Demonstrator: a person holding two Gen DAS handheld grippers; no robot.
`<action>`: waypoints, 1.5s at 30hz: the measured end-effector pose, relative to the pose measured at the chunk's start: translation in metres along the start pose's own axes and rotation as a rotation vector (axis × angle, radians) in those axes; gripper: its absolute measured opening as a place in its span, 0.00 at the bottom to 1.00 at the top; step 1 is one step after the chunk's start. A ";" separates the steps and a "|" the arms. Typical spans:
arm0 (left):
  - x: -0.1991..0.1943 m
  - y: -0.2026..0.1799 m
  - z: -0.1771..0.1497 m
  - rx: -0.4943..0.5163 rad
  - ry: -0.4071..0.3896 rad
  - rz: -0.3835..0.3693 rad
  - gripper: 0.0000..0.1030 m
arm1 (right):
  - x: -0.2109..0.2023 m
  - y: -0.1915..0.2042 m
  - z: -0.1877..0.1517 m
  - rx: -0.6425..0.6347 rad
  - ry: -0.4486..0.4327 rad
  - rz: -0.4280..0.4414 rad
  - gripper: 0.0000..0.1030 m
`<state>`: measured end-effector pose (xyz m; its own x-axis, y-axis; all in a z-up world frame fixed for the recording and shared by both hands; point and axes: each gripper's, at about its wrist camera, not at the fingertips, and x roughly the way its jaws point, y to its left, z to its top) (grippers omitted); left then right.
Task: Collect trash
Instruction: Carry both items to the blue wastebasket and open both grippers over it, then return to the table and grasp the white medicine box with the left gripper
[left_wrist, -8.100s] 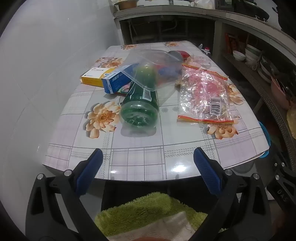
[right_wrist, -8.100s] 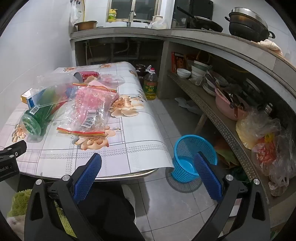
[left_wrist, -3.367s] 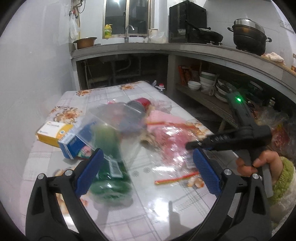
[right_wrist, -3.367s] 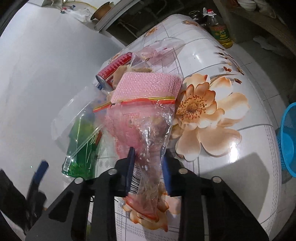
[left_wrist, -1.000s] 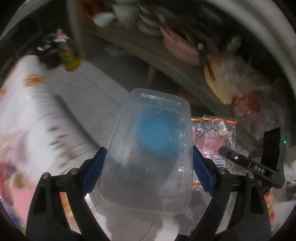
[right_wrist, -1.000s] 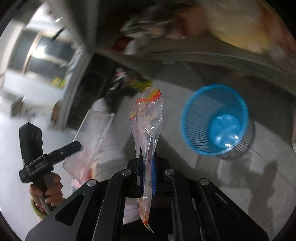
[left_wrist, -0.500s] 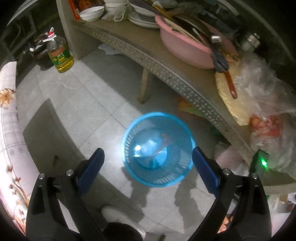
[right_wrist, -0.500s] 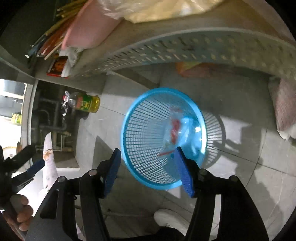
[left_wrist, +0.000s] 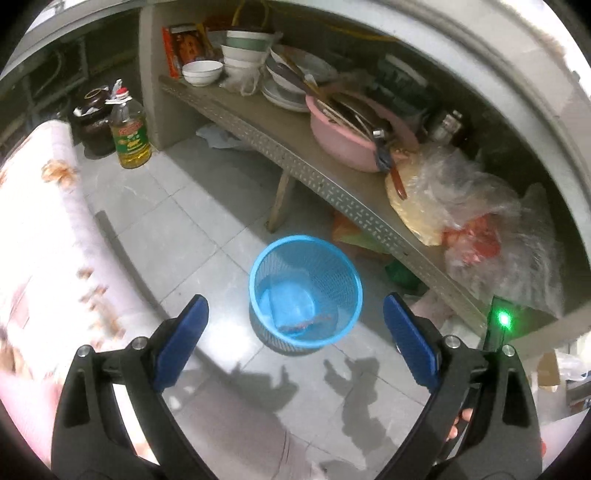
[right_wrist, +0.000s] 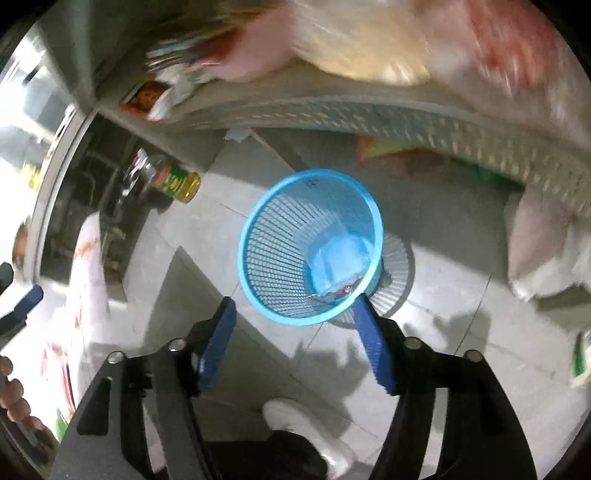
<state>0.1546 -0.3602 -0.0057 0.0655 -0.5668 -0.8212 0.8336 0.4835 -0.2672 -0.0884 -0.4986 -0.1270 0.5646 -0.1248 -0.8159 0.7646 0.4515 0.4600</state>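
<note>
A blue mesh waste basket (left_wrist: 258, 266) stands on the tiled floor; it also shows in the right wrist view (right_wrist: 258, 258). Inside it lie a clear plastic container (left_wrist: 291, 304) and a clear bag with red print (right_wrist: 334, 290). My left gripper (left_wrist: 295, 332) is open and empty, above and short of the basket. My right gripper (right_wrist: 295, 317) is open and empty, above the basket's near rim.
A low perforated shelf (left_wrist: 295, 162) with bowls, a pink basin (left_wrist: 340, 136) and plastic bags (left_wrist: 480, 229) runs behind the basket. An oil bottle (left_wrist: 129, 136) stands on the floor. The flowered table edge (left_wrist: 48, 229) is at the left. My shoe (right_wrist: 295, 417) is below.
One second ago my left gripper held the clear container and my right held the bag above the basket. Both now lie in the basket, both grippers are open, and the views have pulled back.
</note>
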 end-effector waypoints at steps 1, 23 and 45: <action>-0.007 0.004 -0.007 -0.010 -0.002 0.000 0.89 | -0.008 0.013 -0.002 -0.044 -0.015 -0.009 0.71; -0.271 0.158 -0.212 -0.383 -0.433 0.316 0.91 | -0.117 0.269 -0.096 -0.802 -0.310 0.007 0.94; -0.281 0.495 -0.239 -1.246 -0.186 0.525 0.91 | -0.061 0.318 -0.125 -0.795 -0.045 0.130 0.94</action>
<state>0.4179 0.1981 -0.0276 0.3729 -0.1645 -0.9132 -0.3481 0.8875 -0.3020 0.0814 -0.2366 0.0253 0.6588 -0.0560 -0.7502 0.2515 0.9563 0.1494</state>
